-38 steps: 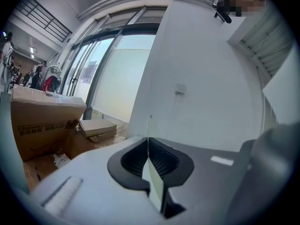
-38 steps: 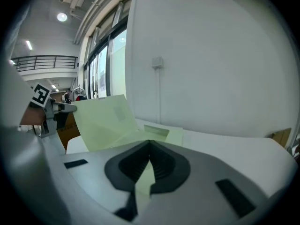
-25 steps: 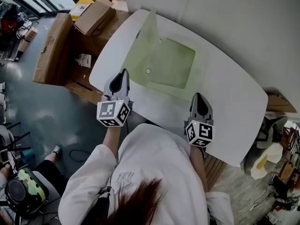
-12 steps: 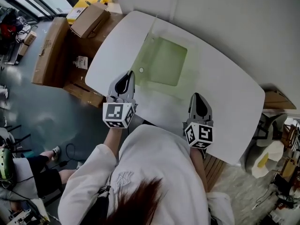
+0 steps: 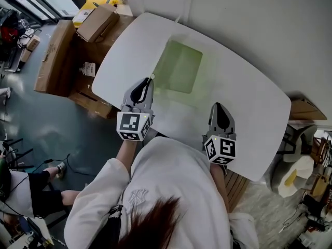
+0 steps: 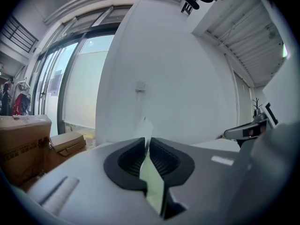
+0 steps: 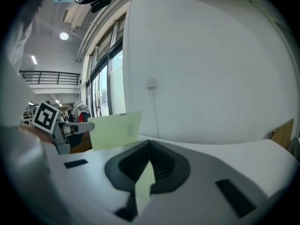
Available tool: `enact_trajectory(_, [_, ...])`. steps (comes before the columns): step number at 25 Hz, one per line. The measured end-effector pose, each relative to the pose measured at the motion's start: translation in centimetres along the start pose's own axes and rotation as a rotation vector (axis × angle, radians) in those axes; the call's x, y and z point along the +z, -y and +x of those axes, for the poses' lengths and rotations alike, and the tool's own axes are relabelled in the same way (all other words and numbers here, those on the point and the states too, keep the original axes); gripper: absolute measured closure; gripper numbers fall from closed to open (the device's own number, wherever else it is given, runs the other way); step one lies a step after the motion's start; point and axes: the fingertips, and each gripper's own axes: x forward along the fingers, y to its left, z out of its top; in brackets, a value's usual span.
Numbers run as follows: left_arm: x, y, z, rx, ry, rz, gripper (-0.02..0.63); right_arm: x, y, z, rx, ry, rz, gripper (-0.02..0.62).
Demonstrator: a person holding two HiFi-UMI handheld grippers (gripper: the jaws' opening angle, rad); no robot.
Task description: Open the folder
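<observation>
Green folder (image 5: pixel 179 66) cover has been drawn across, likely nearly open: left hand-held gripper (image 5: pixel 149 80) jaws are opening around it, right hand-held gripper (image 5: pixel 222 108) clamps the folder's edge.

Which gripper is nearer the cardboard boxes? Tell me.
Left. The left gripper, jaws opening with the folder between them, is at the side of the table next to the cardboard boxes. The right gripper, pinching the folder too, sits farther across the table.

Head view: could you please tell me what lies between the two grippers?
Only the folder, on the white table, as the head view shows. The left gripper, its claw opening, and the right gripper each have a folder sheet in the claw.
</observation>
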Motion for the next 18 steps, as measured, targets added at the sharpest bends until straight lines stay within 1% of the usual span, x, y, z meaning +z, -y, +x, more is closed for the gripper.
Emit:
enact_trajectory(9, [-0.6, 2.4, 0.3, -0.031, -0.024, 0.014, 0.575, 0.4, 1.2, -1.5, -0.014, 0.017, 0.012, 0.589])
enact_trajectory(18, [-1.4, 4.4, 0.9, -0.062, -0.052, 0.052, 0.566, 1.5, 1.7, -3.0, -0.017, 0.049, 0.033, 0.589])
